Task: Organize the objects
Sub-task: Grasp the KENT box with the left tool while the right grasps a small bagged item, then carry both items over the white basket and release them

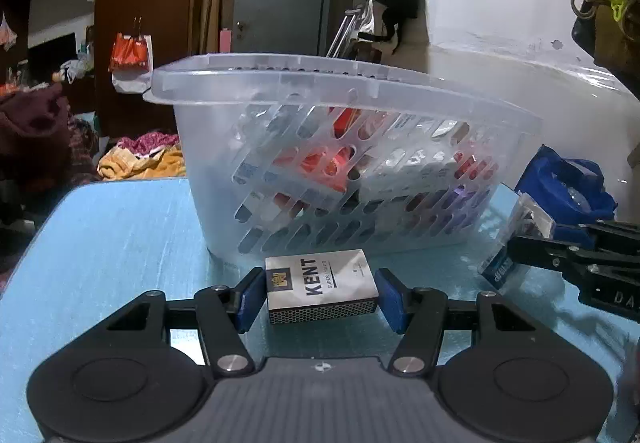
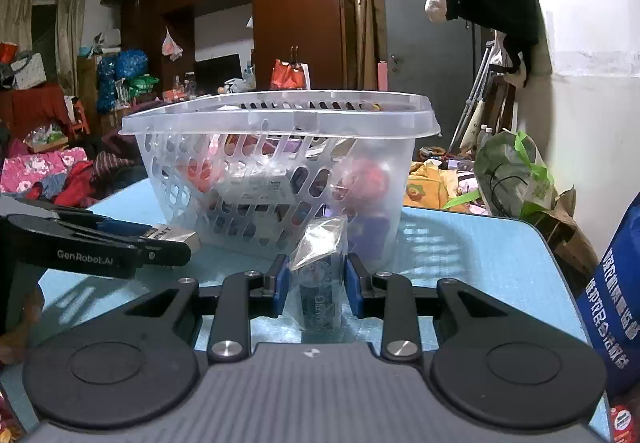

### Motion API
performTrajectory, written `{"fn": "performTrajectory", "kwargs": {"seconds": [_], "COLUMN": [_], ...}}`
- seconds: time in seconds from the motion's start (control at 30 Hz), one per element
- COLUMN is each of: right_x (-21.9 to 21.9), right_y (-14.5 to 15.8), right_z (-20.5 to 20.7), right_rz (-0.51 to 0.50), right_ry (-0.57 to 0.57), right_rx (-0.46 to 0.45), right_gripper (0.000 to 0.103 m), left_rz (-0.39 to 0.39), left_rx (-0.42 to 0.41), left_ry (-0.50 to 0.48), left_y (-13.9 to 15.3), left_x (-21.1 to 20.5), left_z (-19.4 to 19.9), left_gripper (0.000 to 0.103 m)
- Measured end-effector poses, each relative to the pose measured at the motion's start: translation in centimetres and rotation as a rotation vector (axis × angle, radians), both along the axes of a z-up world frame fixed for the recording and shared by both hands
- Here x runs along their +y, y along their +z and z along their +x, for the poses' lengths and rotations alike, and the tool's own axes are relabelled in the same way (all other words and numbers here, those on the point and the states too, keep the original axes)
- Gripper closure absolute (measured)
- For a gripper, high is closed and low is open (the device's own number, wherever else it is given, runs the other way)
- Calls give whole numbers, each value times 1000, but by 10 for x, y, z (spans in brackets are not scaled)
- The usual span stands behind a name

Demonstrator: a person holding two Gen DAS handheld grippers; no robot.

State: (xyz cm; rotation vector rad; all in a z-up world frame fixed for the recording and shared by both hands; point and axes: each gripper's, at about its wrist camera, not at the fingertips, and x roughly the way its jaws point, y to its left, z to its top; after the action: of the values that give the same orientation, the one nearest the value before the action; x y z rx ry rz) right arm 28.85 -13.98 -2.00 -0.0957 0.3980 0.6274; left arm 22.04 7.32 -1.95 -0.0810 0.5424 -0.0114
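While your left gripper (image 1: 320,299) clamps the Kent matchbox (image 1: 320,289) just before the basket (image 1: 340,91), your right gripper (image 2: 316,283) pinches a clear-wrapped packet (image 2: 320,271) over the blue table (image 2: 472,255)

I see a light blue worktop (image 1: 120,227) carrying a clear slotted plastic basket (image 1: 344,167) filled with mixed items. A blue bag (image 1: 568,183) lies on it right of the basket, by the wall.
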Motion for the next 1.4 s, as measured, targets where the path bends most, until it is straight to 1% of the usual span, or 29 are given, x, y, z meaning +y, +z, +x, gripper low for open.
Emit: {"fn": "performTrajectory", "kwargs": {"seconds": [0.2, 0.37, 0.53, 0.57, 0.63, 0.7, 0.77, 0.8, 0.87, 0.93, 0.97, 1.0, 1.07, 1.1, 1.17, 1.2, 1.23, 1.27, 1.3, 1.33, 1.37, 1.4], "right_x": [-6, -8, -9, -10, -16, -22, -25, -25, -19, -13, -8, -1, 12, 17, 28, 33, 38, 38, 40, 37, 34, 30], "right_y": [-1, -1, 0, 1, 4, 9, 21, 32, 60, 87, 98, 109, 119, 121, 118, 116, 112, 107, 104, 101, 100, 99], "right_z": [4, 4, 0, -4, -18, -36, -51, -55, -51, -37, -28, -16, 11, 24, 43, 51, 58, 61, 64, 59, 56, 51], "right_rz": [35, 42, 55, 64, 100, 145, 188, 201, 204, 230, 226, 218, 214, 216, 200, 189, 184, 180, 174, 174, 175, 182], "right_ry": [17, 28, 54, 69, 111, 129, 143, 137, 106, 102, 95, 74, 78, 80, 70, 79, 90, 78, 46, 24, 19, 32], "right_rx": [21, 18, -1, -20, -91, -143, -196, -226, -269, -300, -309, -301, -249, -215, -179, -168, -160, -156, -159, -166, -175, -183], "right_gripper": [70, 70, 70, 70, 70, 70, 70, 70, 70, 70, 70, 70, 70, 70, 69, 65, 52, 42, 23, 15, 14, 10], "left_rz": [9, -2, -12, -21, -51, -76, -137, -152, -128, -131, -148, -164, -145, -132, -126, -126, -126, -129, -133, -137, -139, -131], "left_rx": [-37, -57, -110, -138, -235, -336, -390, -406, -417, -415, -395, -375, -346, -328, -278, -259, -237, -225, -220, -220, -230, -250], "left_ry": [0, -7, -17, -18, -20, -42, -73, -78, -72, -70, -66, -64, -45, -13, -7, -5, 7, 41, 73, 76, 73, 74], "left_y": [3, 4, 6, 7, 12, 19, 31, 41, 64, 89, 101, 109, 118, 118, 113, 110, 107, 104, 100, 98, 98, 98], "left_x": [-3, -2, -1, 0, 3, 4, 8, 10, 10, 13, 15, 18, 18, 19, 21, 22, 24, 27, 29, 32, 34, 35], "left_z": [-3, -7, -15, -19, -37, -59, -70, -71, -62, -42, -29, -16, 6, 19, 41, 48, 57, 62, 66, 66, 63, 57], "left_gripper": [40, 40, 40, 40, 40, 40, 40, 40, 40, 40, 40, 40, 40, 40, 39, 36, 19, 1, 0, 0, 0, 0]}}
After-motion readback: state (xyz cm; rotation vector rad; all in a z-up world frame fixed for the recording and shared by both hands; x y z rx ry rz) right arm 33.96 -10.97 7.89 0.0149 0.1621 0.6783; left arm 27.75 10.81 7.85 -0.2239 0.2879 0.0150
